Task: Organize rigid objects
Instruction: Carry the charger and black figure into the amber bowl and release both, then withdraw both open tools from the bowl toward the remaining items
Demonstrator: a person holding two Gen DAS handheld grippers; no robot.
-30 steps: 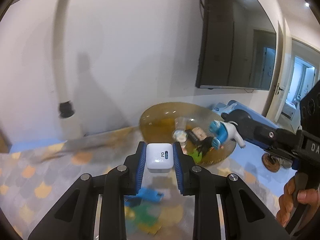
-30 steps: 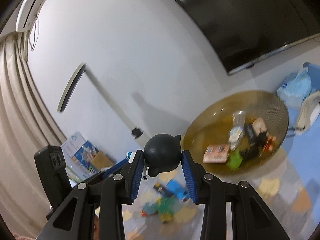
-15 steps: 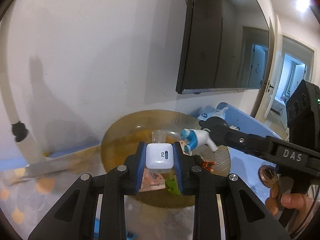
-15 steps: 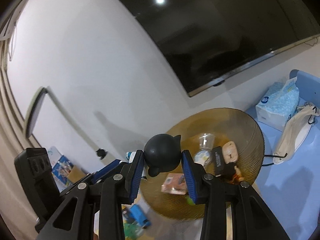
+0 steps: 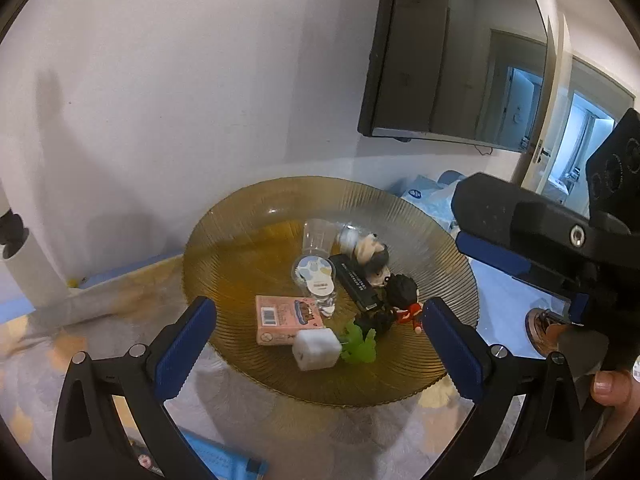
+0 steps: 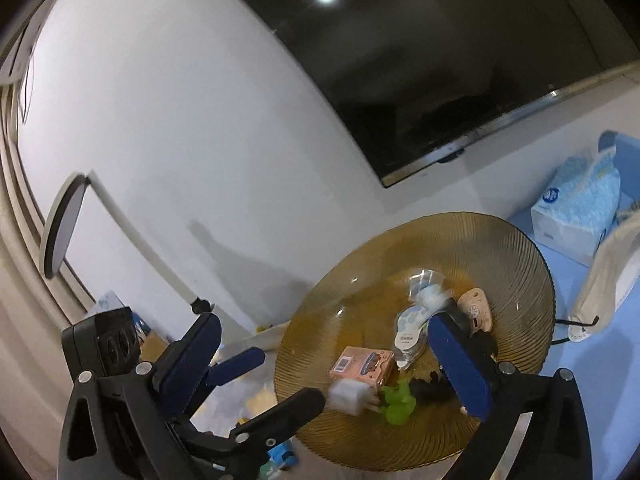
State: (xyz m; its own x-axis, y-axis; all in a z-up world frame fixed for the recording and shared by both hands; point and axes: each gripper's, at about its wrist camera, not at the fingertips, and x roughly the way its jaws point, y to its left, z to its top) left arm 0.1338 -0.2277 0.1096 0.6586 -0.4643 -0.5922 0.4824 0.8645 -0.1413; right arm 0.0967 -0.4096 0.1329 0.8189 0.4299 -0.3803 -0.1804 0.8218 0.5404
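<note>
Half a second ago the left gripper [image 5: 316, 342] clamped a white cube-shaped plastic charger [image 5: 315, 349] and the right gripper [image 6: 320, 364] clamped a round black figurine; now both sets of blue-padded jaws are opening wide with nothing pressed between them. The charger lies inside the ribbed amber glass bowl [image 5: 248, 232], near its 6 o'clock rim, touching the pink cardboard box [image 5: 286, 319] and just beside the green plastic toy [image 5: 359, 346].

The left wrist view shows the bowl's contents sharply — a clear plastic cup [image 5: 318, 236], a black rectangular bar [image 5: 354, 286] and a dark-haired figure in red [image 5: 406, 300] at 3 o'clock of the box. The right wrist view blurs the charger [image 6: 352, 394], and its right finger hides that area, so where the black figurine went cannot be told. Only this view shows the blue-and-white tissue pack [image 6: 576, 216] at 2 o'clock of the bowl.

Count: one charger, one box, one cup, one green toy, two grippers.
</note>
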